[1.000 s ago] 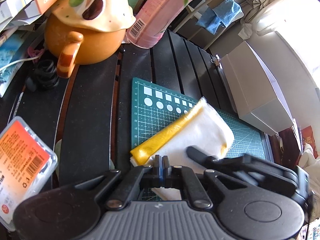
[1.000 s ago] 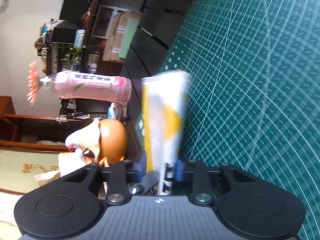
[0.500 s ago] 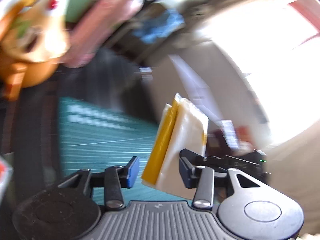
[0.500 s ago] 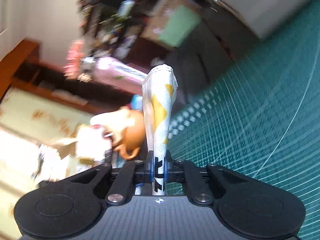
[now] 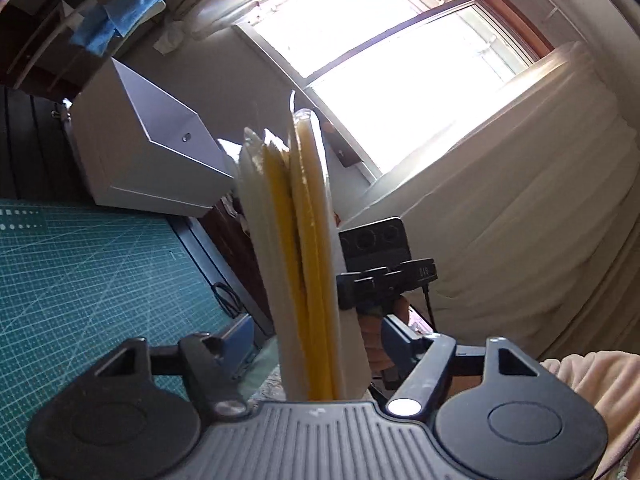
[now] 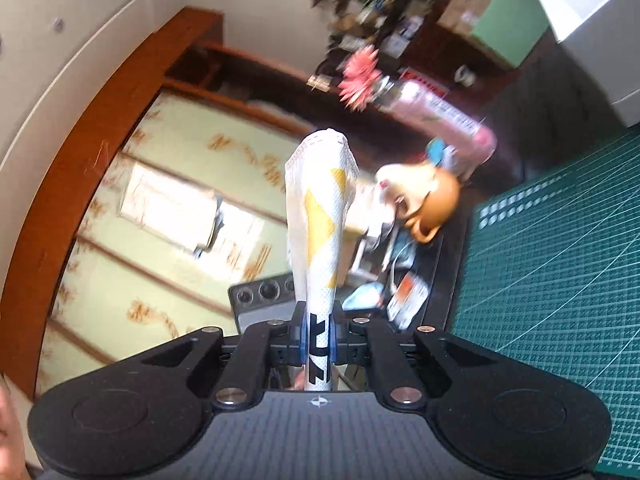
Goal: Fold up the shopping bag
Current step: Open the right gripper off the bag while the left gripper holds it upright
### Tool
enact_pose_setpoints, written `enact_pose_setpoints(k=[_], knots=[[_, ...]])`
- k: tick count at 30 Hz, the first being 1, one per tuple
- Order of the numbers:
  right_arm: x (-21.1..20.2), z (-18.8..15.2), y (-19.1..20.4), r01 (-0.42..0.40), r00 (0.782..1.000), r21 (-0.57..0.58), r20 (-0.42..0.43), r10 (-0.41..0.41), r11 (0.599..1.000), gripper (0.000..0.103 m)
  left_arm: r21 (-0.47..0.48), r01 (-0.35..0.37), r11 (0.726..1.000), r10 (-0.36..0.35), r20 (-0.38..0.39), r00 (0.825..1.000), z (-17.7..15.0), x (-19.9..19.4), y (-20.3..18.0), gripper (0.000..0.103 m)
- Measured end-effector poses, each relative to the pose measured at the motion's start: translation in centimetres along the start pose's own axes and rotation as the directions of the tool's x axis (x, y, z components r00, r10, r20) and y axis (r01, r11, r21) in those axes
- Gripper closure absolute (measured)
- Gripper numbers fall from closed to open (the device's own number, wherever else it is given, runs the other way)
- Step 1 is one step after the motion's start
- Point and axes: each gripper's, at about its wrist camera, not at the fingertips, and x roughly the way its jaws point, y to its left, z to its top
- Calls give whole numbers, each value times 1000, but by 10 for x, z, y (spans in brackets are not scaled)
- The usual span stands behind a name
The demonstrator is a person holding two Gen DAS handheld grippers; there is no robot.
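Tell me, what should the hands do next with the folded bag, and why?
Probably lower the folded bag back onto the green mat. The right gripper pinches it in the air, while the left gripper is open around it, so nothing supports it.

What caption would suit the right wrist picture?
Right tongs shut on a folded white-and-yellow shopping bag, held above the green cutting mat.

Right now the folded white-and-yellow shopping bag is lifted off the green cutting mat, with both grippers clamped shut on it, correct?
Not quite. Only the right gripper is shut on the folded white-and-yellow shopping bag. The left wrist view shows the left gripper open, pads clear of the bag. It is off the green cutting mat.
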Motion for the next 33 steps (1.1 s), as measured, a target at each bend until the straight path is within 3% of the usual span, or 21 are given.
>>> enact_pose_setpoints(k=[2,4,9,10,13,14,16,18,22,33], knots=[[1,-5,3,-13,1000,-12,-27,13,1000,93,6,21,1000,-21,-15,1000,-1,2,-3,75],[-2,-7,8,-28,999,-19,-40,28,999,93,17,28,999,-28,-35,999,-2,7,-6,85],[-13,-8,16,-52,997,-62,-54,49,997,85,25,53,998,-52,-44,998,-4,15,-10,91],[-16,-8,18,-53,998,-78,-49,49,996,79,31,52,998,-51,-46,998,-4,16,-13,91],[-28,-6,25,-21,999,-154,37,27,988,45,31,59,998,-57,-77,995,-7,24,-14,91],[-29,-3,25,-26,998,-154,53,35,988,45,27,55,998,-52,-82,995,-8,26,-14,91],[-30,2,26,-35,996,-156,78,47,987,48,19,47,999,-45,-92,995,-10,29,-14,91],[-24,8,27,-19,999,-190,36,26,982,76,12,49,999,-48,-88,995,-9,29,-13,89],[-19,12,20,-38,997,-181,52,48,983,89,16,21,1000,-21,-26,999,-7,25,-11,78],[-7,5,10,-173,985,-131,-35,170,976,90,-35,73,997,-73,-3,997,-5,21,-12,77]])
